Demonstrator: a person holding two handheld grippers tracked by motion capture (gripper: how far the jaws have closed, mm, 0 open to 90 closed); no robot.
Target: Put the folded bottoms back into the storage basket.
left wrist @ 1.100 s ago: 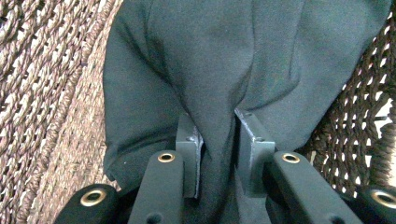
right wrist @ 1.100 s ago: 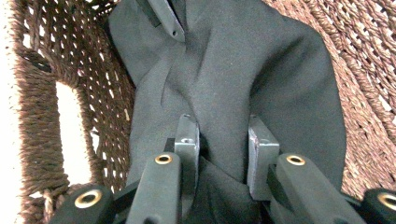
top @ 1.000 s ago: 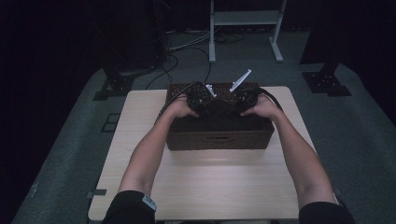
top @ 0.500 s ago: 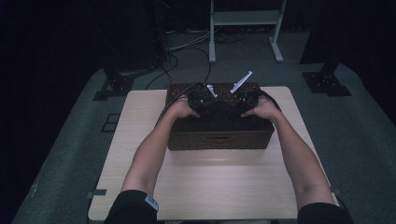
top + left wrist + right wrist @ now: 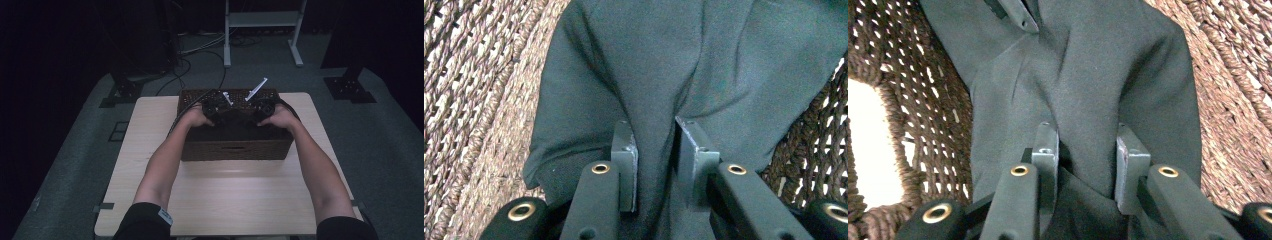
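Note:
A dark woven basket (image 5: pixel 235 150) stands at the far middle of a light wooden table (image 5: pixel 150 150). Inside it lies a dark green-black cloth (image 5: pixel 235 127). Both hands reach into the basket. My left gripper (image 5: pixel 214 107) (image 5: pixel 655 135) is shut on a raised fold of the cloth (image 5: pixel 674 60), with the basket's weave (image 5: pixel 474 100) beside it. My right gripper (image 5: pixel 263 107) (image 5: pixel 1087 137) pinches another fold of the cloth (image 5: pixel 1098 70). Its jaws have just been opening slightly, with the fold still between the pads. Basket wall (image 5: pixel 1243 100) rises on both sides.
The basket's sides closely surround both grippers. A white metal stand (image 5: pixel 260 20) and cables (image 5: pixel 200 50) lie on the grey floor beyond the table. Bare tabletop stretches between the basket and the person.

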